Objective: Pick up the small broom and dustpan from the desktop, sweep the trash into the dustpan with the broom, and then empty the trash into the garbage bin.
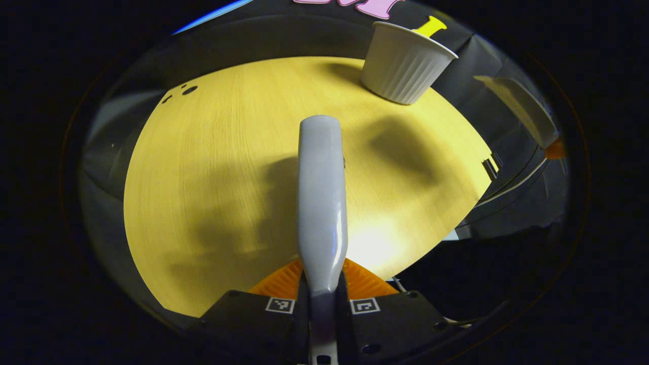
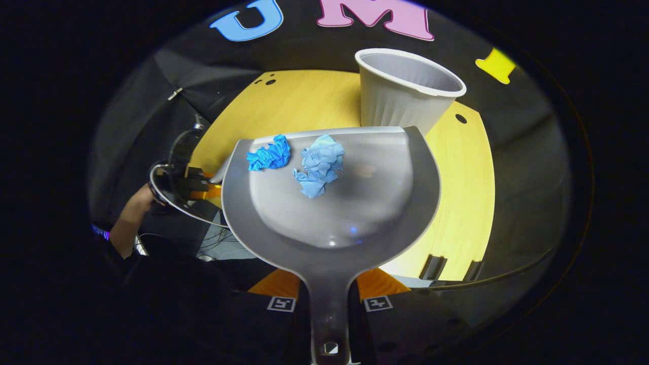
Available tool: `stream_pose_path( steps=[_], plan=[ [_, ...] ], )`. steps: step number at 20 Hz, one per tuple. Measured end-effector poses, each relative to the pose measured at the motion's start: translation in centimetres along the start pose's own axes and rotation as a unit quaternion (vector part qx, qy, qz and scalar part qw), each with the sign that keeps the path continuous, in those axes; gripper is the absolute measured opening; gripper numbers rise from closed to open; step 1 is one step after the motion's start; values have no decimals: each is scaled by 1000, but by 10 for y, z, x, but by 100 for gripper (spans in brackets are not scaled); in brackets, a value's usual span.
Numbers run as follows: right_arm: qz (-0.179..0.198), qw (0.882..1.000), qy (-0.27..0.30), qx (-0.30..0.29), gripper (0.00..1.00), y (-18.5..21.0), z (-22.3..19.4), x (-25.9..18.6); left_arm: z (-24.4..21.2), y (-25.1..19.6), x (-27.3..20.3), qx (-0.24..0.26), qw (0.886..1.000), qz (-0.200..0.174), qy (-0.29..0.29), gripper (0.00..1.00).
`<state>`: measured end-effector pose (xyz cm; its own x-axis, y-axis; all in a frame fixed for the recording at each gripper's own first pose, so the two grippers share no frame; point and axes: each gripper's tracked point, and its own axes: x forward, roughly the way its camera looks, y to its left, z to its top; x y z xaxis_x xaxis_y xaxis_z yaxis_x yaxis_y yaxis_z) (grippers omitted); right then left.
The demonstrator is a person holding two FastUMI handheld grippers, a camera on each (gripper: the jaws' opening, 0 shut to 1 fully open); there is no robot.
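Note:
My left gripper (image 1: 323, 284) is shut on the grey broom (image 1: 322, 192), whose handle sticks out forward over the yellow desktop (image 1: 203, 177). My right gripper (image 2: 328, 289) is shut on the handle of the grey dustpan (image 2: 355, 203), held level above the table's near edge. Two crumpled balls of blue paper, a dark one (image 2: 269, 154) and a pale one (image 2: 319, 165), lie near the pan's front lip. The white ribbed garbage bin (image 2: 400, 96) stands just beyond that lip. In the left gripper view the bin (image 1: 405, 66) is at the far right, with the dustpan's edge (image 1: 522, 109) farther right.
A person's hand (image 2: 134, 213) holds the left gripper (image 2: 200, 187) with its cables at the left of the right gripper view. The desktop (image 2: 466, 192) has small dark holes near its far corners. Black cloth walls surround the table.

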<state>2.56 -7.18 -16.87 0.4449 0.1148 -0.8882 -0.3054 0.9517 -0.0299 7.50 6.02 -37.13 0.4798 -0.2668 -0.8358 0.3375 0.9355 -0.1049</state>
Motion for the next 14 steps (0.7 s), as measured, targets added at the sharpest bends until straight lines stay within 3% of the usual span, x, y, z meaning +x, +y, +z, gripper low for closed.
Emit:
stream_pose_path(
  steps=[3,5,8,11,14],
  plan=[
    [41,999,-14,14,33,-6,2,-4,-12,-11,-6,-13,1000,19,10,25],
    [44,999,-20,3,34,-16,4,-9,-11,-13,-6,-28,999,31,12,25],
    [34,999,-34,-19,33,-30,17,-13,2,-29,-5,-66,997,31,5,22],
    [27,998,-53,-14,33,-52,38,-20,16,-45,0,-93,995,33,-2,26],
    [-13,997,-74,-18,34,-92,63,-24,29,-56,-1,-104,994,36,-7,26]
  ],
)
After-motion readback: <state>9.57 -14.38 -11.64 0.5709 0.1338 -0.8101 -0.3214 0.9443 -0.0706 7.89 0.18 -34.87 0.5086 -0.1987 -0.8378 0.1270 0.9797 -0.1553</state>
